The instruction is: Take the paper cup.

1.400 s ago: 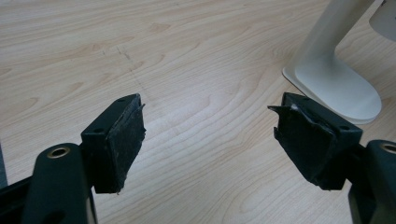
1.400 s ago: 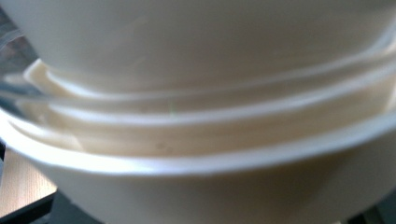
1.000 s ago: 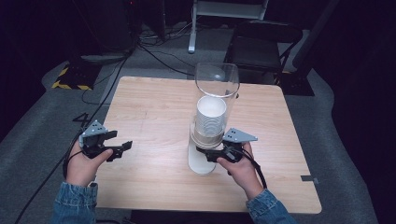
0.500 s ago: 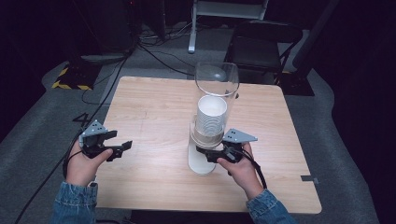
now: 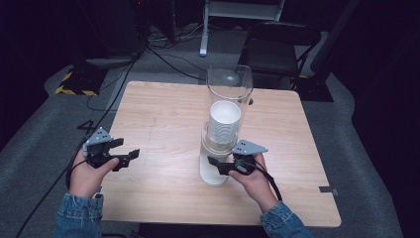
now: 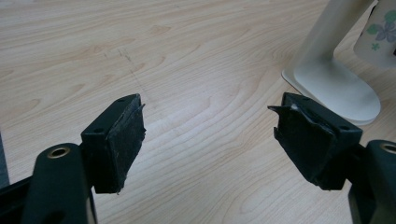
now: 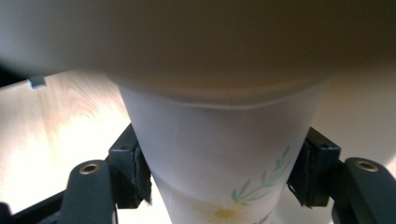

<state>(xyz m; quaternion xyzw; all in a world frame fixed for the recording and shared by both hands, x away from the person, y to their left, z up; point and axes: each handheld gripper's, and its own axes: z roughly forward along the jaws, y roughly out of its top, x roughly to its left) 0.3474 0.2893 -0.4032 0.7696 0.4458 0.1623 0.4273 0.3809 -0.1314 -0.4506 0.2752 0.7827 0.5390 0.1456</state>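
A cup dispenser with a clear tube stands on a white foot mid-table, holding a stack of white paper cups. My right gripper reaches under it from the right. Its jaws have just been closing, and both pads now press on the flower-printed bottom cup, which hangs from the dispenser's underside. My left gripper hovers over bare wood at the table's left, open with nothing between its jaws. Farther off it sees the dispenser foot and the flowered cup.
The wooden table has bare room left of the dispenser and behind it. A dark chair and cables lie on the floor beyond the far edge. A small grey tag sits near the right front edge.
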